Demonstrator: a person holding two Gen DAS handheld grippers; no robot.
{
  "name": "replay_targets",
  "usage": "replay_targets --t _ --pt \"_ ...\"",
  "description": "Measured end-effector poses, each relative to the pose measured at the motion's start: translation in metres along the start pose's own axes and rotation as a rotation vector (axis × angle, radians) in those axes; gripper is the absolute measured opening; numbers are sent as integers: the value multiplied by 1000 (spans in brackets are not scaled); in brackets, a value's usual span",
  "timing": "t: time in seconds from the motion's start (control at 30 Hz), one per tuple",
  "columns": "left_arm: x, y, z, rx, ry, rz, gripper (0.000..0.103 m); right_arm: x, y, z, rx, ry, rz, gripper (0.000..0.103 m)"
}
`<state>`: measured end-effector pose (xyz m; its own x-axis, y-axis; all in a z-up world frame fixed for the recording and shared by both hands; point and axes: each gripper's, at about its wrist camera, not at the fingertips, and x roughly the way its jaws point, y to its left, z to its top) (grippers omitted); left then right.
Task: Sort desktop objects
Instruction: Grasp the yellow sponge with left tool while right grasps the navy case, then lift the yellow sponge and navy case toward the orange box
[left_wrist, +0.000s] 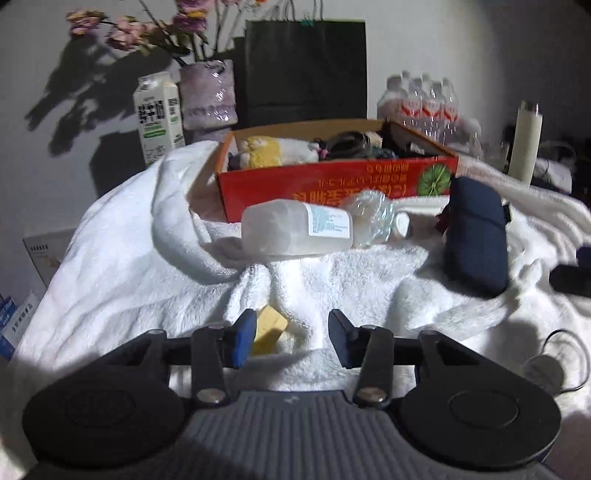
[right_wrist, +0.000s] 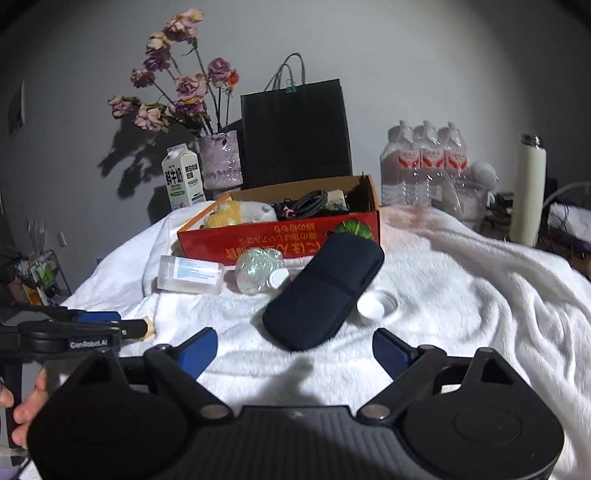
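Left wrist view shows our left gripper (left_wrist: 291, 338) held low over the white towel (left_wrist: 129, 258), its blue-padded fingers parted moderately and level, holding nothing. A small yellow block (left_wrist: 269, 328) lies on the towel just beside the inner face of the left finger, towards the left of the gap; we cannot tell whether pad and block touch. Farther off, a clear plastic bottle (left_wrist: 295, 230) lies on its side, with crumpled clear wrap (left_wrist: 373, 219) at its right end and a dark blue pouch (left_wrist: 474, 236) to the right of that. Behind them stands the red cardboard box (left_wrist: 332, 192), already filled with soft items and cables.

From the right wrist view we see our right gripper (right_wrist: 293, 354) hovering above the towel (right_wrist: 461, 295) with its fingers spread wide and empty. The pouch (right_wrist: 325, 291) lies just beyond the gap, slanting from near left to far right, apart from both fingers. A small clear round lid (right_wrist: 378, 304) sits touching the pouch's right edge. At the near left the left gripper (right_wrist: 122, 325) reaches in sideways, the yellow block (right_wrist: 148, 328) at its tip
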<state>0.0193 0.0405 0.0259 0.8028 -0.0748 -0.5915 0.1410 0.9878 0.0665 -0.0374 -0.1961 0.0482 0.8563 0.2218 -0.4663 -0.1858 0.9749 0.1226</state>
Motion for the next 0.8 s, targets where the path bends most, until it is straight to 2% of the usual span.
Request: replay_targets --t 0.13,0.33,0.4,0.43,0.47,0.57,0.6,0.7,0.77,0.8 --pt "21 4 -1 38 51 18 44 32 -1 12 -2 25 -4 81" --pt "29 5 -1 58 43 35 43 91 -4 25 -4 94 -56 79" --pt "24 -3 -3 85 35 65 32 108 -5 28 2 109 -97 82" --pt "18 -8 -5 95 28 65 22 114 -5 29 3 112 -110 83" --pt "12 -11 -6 91 21 61 2 118 -4 31 4 111 -115 83" --pt "0 -10 -10 -26 47 -33 1 129 3 34 -49 109 -143 80" --pt "-3 -9 -13 -55 48 -41 1 132 6 34 -73 110 -150 79" --pt "-16 -7 -17 -103 28 -32 1 129 8 36 -104 110 -145 66" --pt "-27 -5 -17 -117 8 -55 1 119 4 38 -92 115 -103 64" --pt "-30 -6 -16 -92 -7 -57 2 112 3 38 -77 112 -76 64"
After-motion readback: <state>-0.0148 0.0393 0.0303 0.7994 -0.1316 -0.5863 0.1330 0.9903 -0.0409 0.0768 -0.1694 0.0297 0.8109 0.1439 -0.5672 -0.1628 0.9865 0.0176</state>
